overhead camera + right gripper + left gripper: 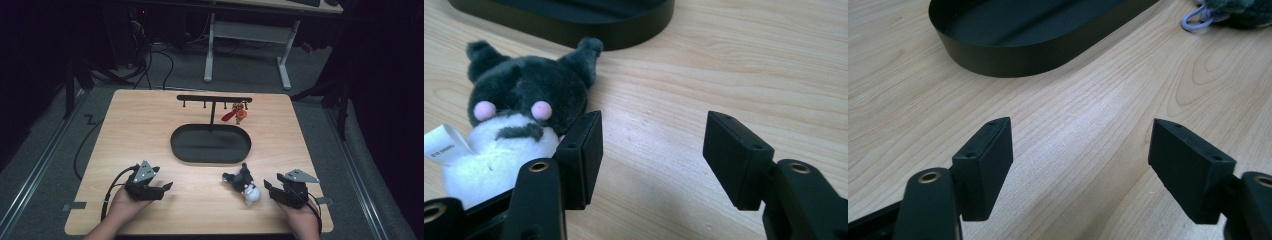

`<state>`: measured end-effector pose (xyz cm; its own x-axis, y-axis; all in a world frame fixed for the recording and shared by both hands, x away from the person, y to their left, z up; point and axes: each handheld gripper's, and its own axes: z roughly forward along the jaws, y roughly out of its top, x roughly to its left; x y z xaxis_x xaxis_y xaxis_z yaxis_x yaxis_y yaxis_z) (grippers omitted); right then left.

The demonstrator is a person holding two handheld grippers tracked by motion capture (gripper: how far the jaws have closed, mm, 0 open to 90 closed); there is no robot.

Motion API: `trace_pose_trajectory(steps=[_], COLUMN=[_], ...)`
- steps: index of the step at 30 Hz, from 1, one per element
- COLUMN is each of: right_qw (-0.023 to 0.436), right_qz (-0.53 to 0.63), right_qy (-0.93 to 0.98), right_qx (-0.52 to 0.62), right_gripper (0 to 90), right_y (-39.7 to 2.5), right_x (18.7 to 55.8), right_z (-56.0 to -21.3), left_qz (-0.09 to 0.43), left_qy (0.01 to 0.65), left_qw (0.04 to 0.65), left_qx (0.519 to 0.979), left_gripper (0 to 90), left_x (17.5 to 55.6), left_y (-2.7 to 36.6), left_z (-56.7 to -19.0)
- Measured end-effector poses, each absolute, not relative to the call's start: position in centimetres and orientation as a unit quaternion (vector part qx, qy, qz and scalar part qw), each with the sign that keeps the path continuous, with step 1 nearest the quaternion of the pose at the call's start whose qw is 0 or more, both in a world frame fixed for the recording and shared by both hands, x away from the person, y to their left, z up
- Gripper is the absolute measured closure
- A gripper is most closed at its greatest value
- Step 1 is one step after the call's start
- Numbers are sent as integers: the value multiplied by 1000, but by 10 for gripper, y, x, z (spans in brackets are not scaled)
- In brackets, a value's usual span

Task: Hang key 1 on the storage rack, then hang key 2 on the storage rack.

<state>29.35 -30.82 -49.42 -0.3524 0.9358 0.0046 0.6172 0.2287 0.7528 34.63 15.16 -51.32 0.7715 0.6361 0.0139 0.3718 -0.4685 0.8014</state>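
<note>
Both grippers are held with jaws apart; plush toy (514, 125) is seen just left of right gripper (651, 150), nearer than left gripper (1080, 165).

High view: dim and soft, low in detail; light falls from above on the table (150, 130), while the surrounding room sinks into near-black. Short soft shadows under the black tray (210, 144) and the rack. Left gripper view: bright, even light; pale sheen on the wood grain between the jaws; near jaw parts slightly soft, the tray (1013, 55) sharp. Right gripper view: bright; plush toy (524, 115) in fair focus, its white part close to overexposed; soft shadow beside it; lower corners blurred.
</note>
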Motion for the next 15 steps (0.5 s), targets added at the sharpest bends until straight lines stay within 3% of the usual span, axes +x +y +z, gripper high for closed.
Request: trace_pose_trajectory(steps=[15], right_qw=[188], right_qz=[260], right_qy=[792], right_qx=[519], right_gripper=[346], right_y=[-295], right_x=[311], right_z=[-488], left_qz=[159], left_qy=[292], left_qw=[418], left_qx=[845], left_gripper=[264], left_x=[345], left_y=[153], left_z=[-511])
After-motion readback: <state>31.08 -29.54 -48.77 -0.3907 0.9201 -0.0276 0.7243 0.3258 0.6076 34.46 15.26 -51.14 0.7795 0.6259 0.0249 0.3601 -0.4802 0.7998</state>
